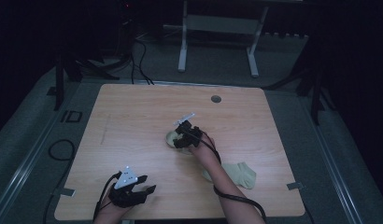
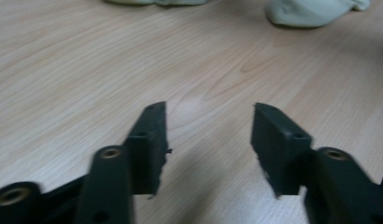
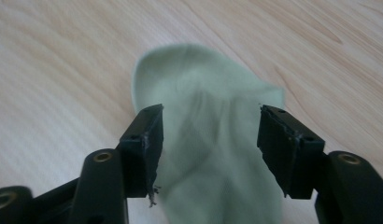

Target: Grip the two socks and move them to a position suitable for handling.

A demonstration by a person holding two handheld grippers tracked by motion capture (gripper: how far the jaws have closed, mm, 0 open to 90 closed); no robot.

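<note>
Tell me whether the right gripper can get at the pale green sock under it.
Probably yes: the right gripper hangs open just above the sock, jaws on either side, nothing between them.

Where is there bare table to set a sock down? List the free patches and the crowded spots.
Free: the table's whole left half, between its left edge and the left gripper, and the far strip around the grommet hole. Crowded: the middle, where the right gripper hangs open over one pale green sock, and near right, where the second sock lies beside the forearm.
</note>
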